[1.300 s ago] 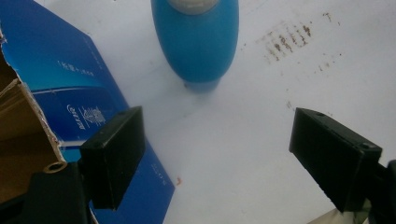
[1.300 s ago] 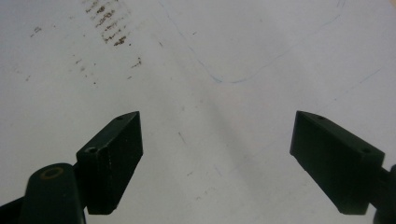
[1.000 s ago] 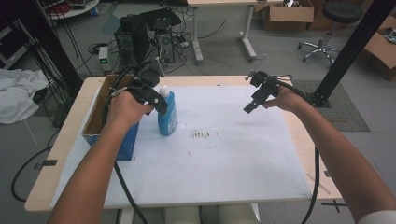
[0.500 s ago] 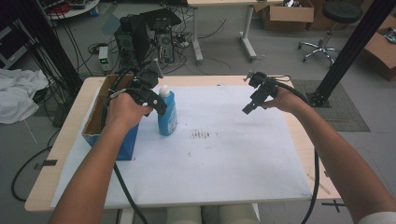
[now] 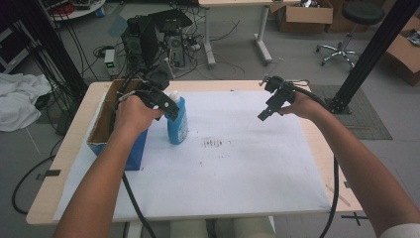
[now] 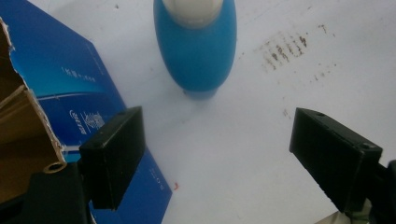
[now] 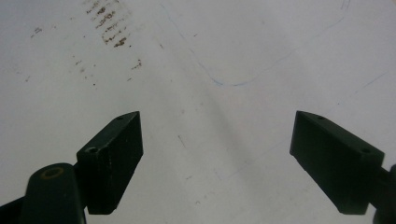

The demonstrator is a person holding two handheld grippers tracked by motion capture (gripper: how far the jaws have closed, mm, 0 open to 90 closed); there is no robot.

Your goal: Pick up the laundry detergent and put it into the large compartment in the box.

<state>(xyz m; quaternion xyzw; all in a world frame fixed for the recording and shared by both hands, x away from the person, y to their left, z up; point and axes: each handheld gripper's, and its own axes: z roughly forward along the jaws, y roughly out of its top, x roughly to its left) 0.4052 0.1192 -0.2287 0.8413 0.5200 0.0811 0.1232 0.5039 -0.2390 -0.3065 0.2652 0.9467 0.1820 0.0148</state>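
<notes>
fingers [image 6: 112, 156]: black, blocky, screw holes | cables: black | forearms: unsleeved

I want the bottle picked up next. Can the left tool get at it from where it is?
Probably yes. The left tool is open above the table, the blue bottle stands upright just ahead, and nothing lies between. The blue box sits close beside one jaw, so clearance is tight.

The blue bottle [image 5: 177, 121] stands upright at nine o'clock of the white sheet [image 5: 233, 168], just beside the open blue box [image 5: 121, 148], leaving only a narrow gap between them. From twelve through three to six o'clock of the bottle the sheet lies bare, bearing only dark smudges [image 5: 215, 144], so approach there is unobstructed.
</notes>
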